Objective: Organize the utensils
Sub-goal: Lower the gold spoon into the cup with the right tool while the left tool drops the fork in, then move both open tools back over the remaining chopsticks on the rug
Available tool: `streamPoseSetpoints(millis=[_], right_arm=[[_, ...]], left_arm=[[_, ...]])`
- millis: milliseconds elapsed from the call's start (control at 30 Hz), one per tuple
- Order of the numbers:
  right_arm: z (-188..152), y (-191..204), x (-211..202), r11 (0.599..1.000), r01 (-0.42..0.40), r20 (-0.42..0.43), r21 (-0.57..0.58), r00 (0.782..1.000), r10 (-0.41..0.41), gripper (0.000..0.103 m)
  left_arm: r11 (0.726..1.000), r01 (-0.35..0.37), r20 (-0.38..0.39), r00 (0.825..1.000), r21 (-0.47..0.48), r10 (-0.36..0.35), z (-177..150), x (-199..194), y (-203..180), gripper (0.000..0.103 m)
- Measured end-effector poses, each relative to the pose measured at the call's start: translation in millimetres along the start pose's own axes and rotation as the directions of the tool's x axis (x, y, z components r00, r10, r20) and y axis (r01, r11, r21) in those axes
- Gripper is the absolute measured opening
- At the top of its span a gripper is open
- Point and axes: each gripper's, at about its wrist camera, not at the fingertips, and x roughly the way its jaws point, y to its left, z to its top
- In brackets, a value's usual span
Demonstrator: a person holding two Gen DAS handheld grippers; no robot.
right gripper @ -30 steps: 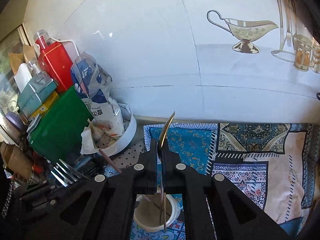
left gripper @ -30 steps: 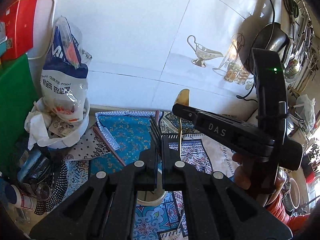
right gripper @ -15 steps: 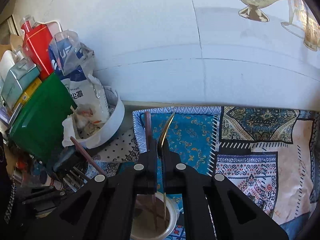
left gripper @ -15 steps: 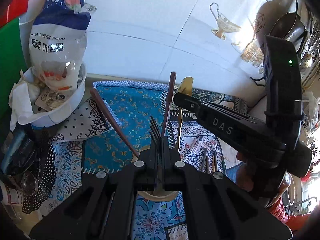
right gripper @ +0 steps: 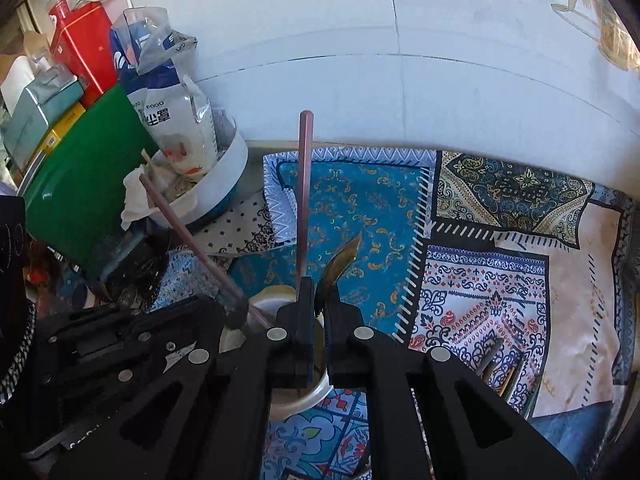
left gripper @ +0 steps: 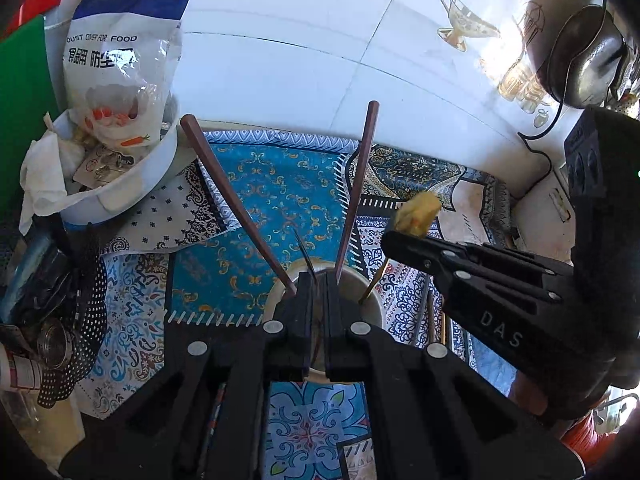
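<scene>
The left claw [left gripper: 316,284] pinches a fork [left gripper: 305,250] over the cream cup [left gripper: 376,304]. The right claw [right gripper: 320,292] grips a gold spoon [right gripper: 340,260] above that cup [right gripper: 304,398], which holds two brown chopsticks [left gripper: 360,184] on the cloth-covered bench [right gripper: 500,280].

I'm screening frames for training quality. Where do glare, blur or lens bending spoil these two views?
Left wrist view: sun blows out the wall tiles at upper right, and the gold spoon tip looks smeared. Right wrist view: even light; the slanted chopstick looks soft; fisheye curves the tile seams in both views.
</scene>
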Motion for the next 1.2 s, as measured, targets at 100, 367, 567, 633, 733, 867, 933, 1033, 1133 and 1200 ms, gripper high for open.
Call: streamPoseSetpoints(millis=[100, 367, 567, 633, 733, 867, 933, 1033, 1133, 1200], right_arm=[[-3, 1, -7, 1.000, 0.005, -0.006, -0.015, 1.000, -0.005, 0.006], [-11, -4, -36, 0.999, 0.024, 0.020, -0.042, 1.000, -0.023, 0.016], [-19, -14, -68, 0.997, 0.053, 0.068, -0.050, 0.996, -0.050, 0.022], [-22, -19, -79, 0.997, 0.065, 0.083, -0.050, 0.995, -0.061, 0.025], [-27, -28, -96, 0.995, 0.091, 0.107, -0.050, 0.991, -0.086, 0.029], [-36, -43, -114, 0.992, 0.119, 0.129, -0.043, 0.985, -0.112, 0.033], [-40, -52, -121, 0.990, 0.136, 0.136, -0.036, 0.982, -0.130, 0.034], [-48, -66, -129, 0.987, 0.160, 0.136, -0.022, 0.978, -0.156, 0.035], [-56, -82, -133, 0.983, 0.184, 0.126, 0.000, 0.975, -0.183, 0.037], [-63, -92, -134, 0.980, 0.197, 0.112, 0.016, 0.974, -0.198, 0.038]], left_arm=[[1.000, -0.015, 0.011, 1.000, 0.010, 0.015, -1, -7, -6, 0.001], [0.998, -0.049, 0.046, 0.998, 0.033, 0.047, -4, -27, -25, 0.004], [0.994, -0.077, 0.079, 0.994, 0.073, 0.071, -6, -43, -48, 0.011], [0.993, -0.081, 0.089, 0.993, 0.087, 0.073, -8, -46, -57, 0.015], [0.990, -0.083, 0.100, 0.992, 0.111, 0.072, -10, -49, -71, 0.019], [0.986, -0.079, 0.107, 0.992, 0.147, 0.064, -15, -49, -96, 0.025], [0.984, -0.072, 0.104, 0.993, 0.162, 0.056, -18, -46, -106, 0.028], [0.981, -0.062, 0.093, 0.995, 0.186, 0.045, -23, -40, -124, 0.032], [0.978, -0.048, 0.065, 0.997, 0.203, 0.035, -29, -27, -138, 0.035], [0.976, -0.040, 0.040, 0.999, 0.213, 0.033, -33, -16, -146, 0.035]])
